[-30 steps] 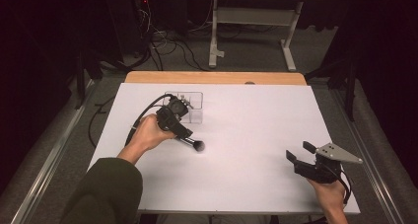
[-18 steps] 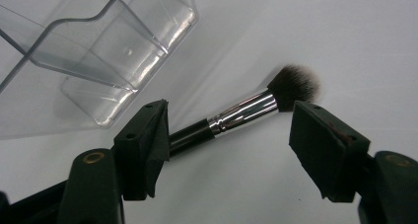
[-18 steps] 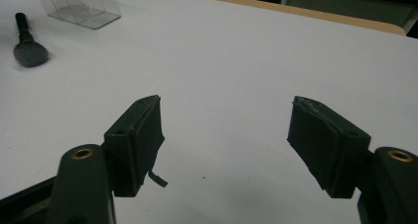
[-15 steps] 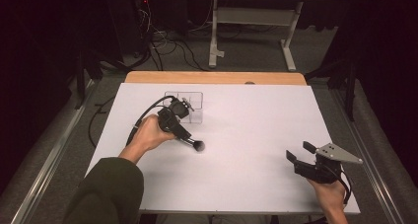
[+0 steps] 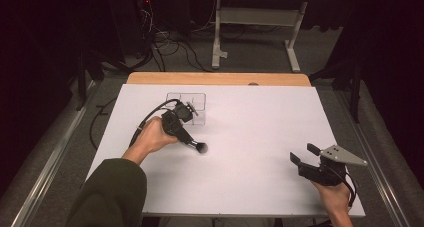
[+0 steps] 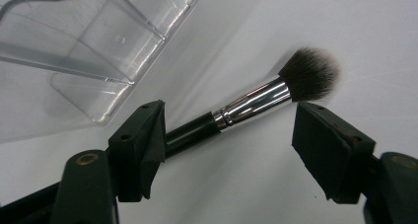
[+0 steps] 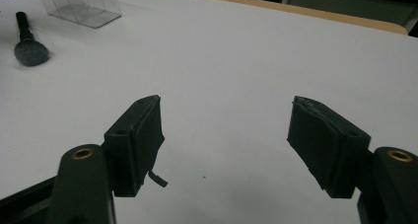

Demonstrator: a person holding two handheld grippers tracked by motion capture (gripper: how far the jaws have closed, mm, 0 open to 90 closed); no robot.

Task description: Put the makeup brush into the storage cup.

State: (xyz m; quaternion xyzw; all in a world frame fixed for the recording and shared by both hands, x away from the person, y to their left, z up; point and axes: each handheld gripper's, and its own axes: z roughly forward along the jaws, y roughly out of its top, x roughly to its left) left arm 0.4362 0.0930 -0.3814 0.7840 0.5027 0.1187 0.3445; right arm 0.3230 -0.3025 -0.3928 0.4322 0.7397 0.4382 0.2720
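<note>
Releasing looks like the step in hand: the left gripper (image 6: 229,150) has just been opening, jaws now spread around the black-handled, chrome-ferruled makeup brush (image 6: 256,103), which lies flat on the white table (image 5: 260,122) near the clear plastic organizer (image 6: 93,46). Best lift straight away, avoiding nudging the handle. The right gripper (image 7: 226,145) rests spread, empty, at the near right.

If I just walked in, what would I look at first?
Probably the fluffy makeup brush lying on the white table, right between the wide-open jaws of the left tool, which have just been opening. Close beside it stands a clear plastic box with little compartments. Over at the table's near right corner, the right tool sits open with nothing in it.
</note>
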